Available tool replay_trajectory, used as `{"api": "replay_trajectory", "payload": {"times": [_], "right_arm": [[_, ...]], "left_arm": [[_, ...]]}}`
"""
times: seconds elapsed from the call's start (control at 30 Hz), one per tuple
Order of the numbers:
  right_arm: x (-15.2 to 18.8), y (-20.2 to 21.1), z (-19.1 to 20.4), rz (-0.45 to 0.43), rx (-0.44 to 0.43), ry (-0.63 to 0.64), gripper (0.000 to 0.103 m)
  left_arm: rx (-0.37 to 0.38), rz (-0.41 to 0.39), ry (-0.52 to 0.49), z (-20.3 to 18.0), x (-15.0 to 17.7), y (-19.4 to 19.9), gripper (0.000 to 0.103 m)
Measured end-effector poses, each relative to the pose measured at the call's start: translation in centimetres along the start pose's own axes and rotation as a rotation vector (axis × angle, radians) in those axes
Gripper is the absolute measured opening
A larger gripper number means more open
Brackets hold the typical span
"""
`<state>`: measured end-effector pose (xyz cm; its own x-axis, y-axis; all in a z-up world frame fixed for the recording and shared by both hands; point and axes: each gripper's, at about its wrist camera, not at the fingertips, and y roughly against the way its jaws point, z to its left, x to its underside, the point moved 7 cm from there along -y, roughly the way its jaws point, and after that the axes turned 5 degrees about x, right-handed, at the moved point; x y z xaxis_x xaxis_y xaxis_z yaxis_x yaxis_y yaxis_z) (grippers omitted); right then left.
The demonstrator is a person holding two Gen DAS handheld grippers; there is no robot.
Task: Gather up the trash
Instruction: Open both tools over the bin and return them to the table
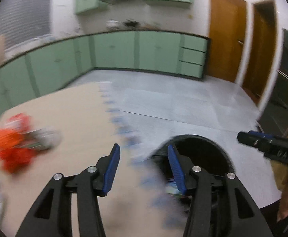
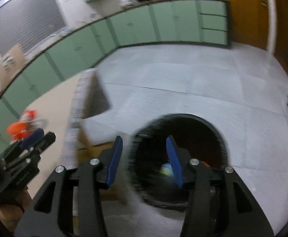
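Grey tiled floor (image 2: 183, 75) fills the middle of both views, with a beige-topped bench (image 1: 68, 114) to the left and a round black bin (image 2: 221, 138) standing on the floor just beside the bench's patterned edge.

Nearest the left wrist camera, the left hand-held gripper (image 1: 142, 166) hangs with its blue pads spread wide and nothing between them, straddling the bench edge and the bin's rim. The right hand-held gripper (image 2: 144, 160) is likewise spread wide and empty, poised above the bin mouth; its placement suggests the bin is the drop point, set low and close so trash need only clear the bench edge. Inside the bin, blurred scraps of colour (image 2: 166, 168) look like trash already collected, though what they are cannot be told.

Farther left on the bench lies the remaining trash: a blurred cluster of crumpled orange-red wrappers (image 1: 9, 148) touching a greyish, shiny crumpled piece (image 1: 47, 137). Bare bench between the left gripper and that cluster gives a clear run for reaching it.

Beyond, the floor is unobstructed up to the pale green base cabinets (image 1: 153, 53) under a dark counter, with brown wooden doors (image 1: 227, 43) at the right. Motion blur softens most edges.
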<state>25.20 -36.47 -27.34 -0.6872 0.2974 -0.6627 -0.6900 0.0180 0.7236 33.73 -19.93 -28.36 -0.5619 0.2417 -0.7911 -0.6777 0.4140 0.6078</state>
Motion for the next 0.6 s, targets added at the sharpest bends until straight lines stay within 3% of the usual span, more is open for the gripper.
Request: {"api": "replay_trajectory", "payload": {"times": [0.17,0.33,0.47,0.6], "right_arm": [[1.1,0.0,11.5,0.016,-0.134,0.146,0.046],[2.3,0.9,18.9,0.026,-0.216,0.242,0.046],[2.9,1.3,23.0,0.030,-0.247,0.298,0.046],[3.1,1.2,25.3,0.037,-0.260,0.328,0.046]], "left_arm": [[-0.177,-0.057,0.098,9.7,3.2,7.5,0.050],[-0.308,-0.086,0.156,16.6,6.9,13.1,0.052],[-0.353,-0.094,0.216,20.7,8.7,14.8,0.053],[-0.344,-0.096,0.234,21.7,8.6,13.9,0.054]]}}
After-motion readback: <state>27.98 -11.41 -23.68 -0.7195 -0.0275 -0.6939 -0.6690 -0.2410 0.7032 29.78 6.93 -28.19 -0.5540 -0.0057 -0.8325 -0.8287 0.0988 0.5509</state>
